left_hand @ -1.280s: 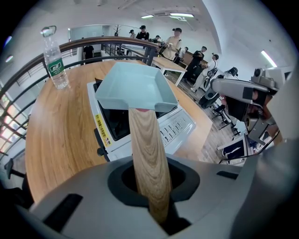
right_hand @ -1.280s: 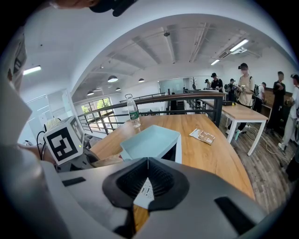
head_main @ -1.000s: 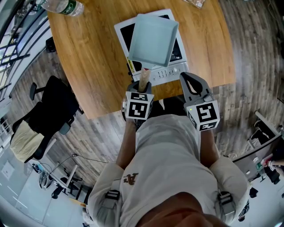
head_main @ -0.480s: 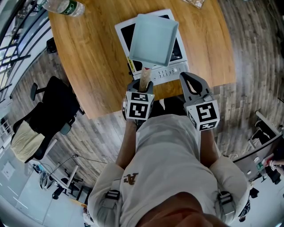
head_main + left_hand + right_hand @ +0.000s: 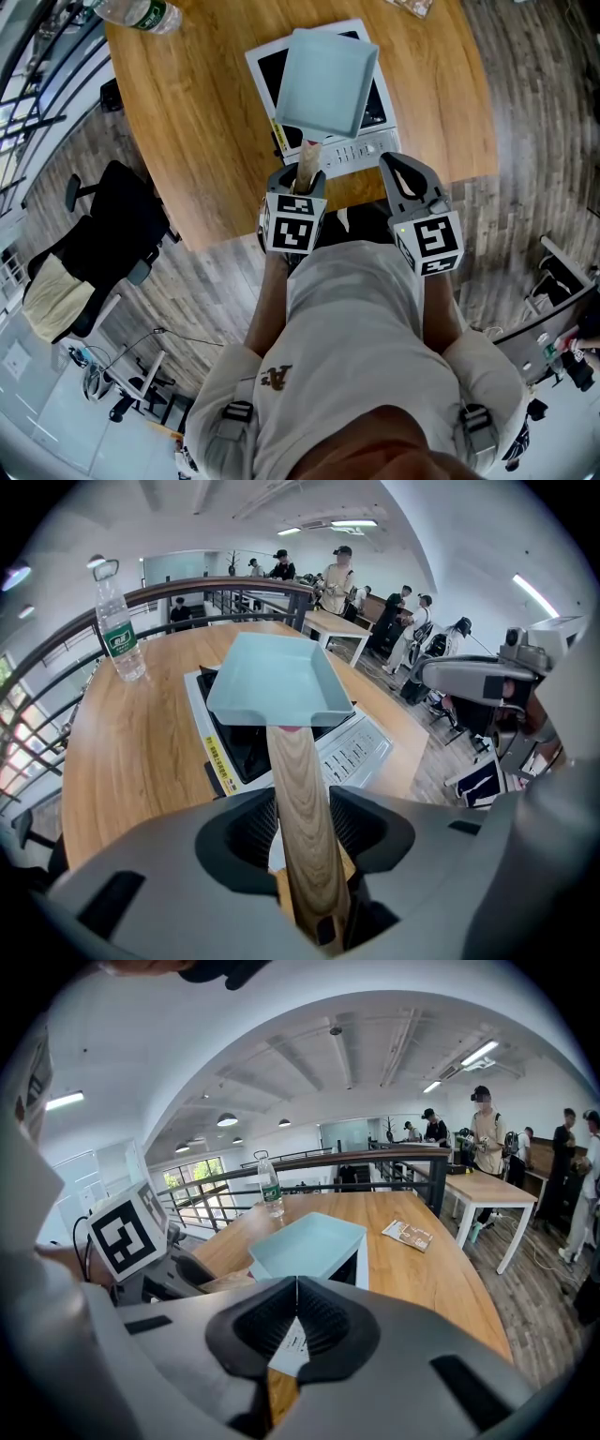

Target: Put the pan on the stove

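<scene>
Resting on the stove (image 5: 361, 153), the pan (image 5: 323, 82) is a shallow square vessel of pale blue-green with low, flared walls and rounded corners; it covers most of the stove's black glass top, leaving the white control strip at the near edge bare. A light wooden handle (image 5: 298, 789) with visible grain projects from the pan's near side, past the stove's front edge. The stove stands on a round wooden surface (image 5: 197, 122), with a water bottle (image 5: 117, 630) well apart at the far left rim.

The left gripper (image 5: 301, 176) is held close before the person's torso, pointing steeply downward along the handle. Its jaws have just been opening and now stand wide, with the handle between them and the pads not pressing on it.

The right gripper (image 5: 394, 161) is held just beside the left, near the stove's front right corner, tilted less steeply. Its jaws are closed tip to tip, with nothing between them.
</scene>
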Tool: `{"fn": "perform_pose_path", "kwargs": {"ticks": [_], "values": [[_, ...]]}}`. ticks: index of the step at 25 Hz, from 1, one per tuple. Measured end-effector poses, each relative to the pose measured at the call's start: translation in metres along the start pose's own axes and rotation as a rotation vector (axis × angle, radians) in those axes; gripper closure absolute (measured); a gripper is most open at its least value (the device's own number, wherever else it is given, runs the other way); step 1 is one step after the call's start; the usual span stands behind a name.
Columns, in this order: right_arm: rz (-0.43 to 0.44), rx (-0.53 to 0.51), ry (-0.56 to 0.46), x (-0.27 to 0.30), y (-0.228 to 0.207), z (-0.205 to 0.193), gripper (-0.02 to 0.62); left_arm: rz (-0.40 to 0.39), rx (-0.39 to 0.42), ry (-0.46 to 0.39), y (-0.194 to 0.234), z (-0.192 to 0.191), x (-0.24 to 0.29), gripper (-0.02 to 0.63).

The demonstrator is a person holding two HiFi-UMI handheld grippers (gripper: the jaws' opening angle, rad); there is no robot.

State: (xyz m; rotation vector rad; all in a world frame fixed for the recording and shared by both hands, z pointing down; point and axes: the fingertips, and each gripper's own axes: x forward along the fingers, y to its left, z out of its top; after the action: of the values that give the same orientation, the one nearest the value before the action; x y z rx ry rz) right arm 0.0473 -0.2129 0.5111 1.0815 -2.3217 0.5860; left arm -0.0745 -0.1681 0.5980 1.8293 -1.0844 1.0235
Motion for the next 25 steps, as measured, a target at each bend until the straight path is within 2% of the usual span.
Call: {"fn": "perform_pose_path", "kwargs": {"ticks": [8,25], "values": [[-0.006,-0.010,-0.015,-0.005,0.003,0.006,0.574,0.016,0.026,-0.028,0.001,0.008,-0.009,0.388],[-0.023,-0.056,-0.069,-0.018,0.019,0.029,0.574,0.037,0.070,-0.128,0.005,0.028,-0.048,0.387]]}}
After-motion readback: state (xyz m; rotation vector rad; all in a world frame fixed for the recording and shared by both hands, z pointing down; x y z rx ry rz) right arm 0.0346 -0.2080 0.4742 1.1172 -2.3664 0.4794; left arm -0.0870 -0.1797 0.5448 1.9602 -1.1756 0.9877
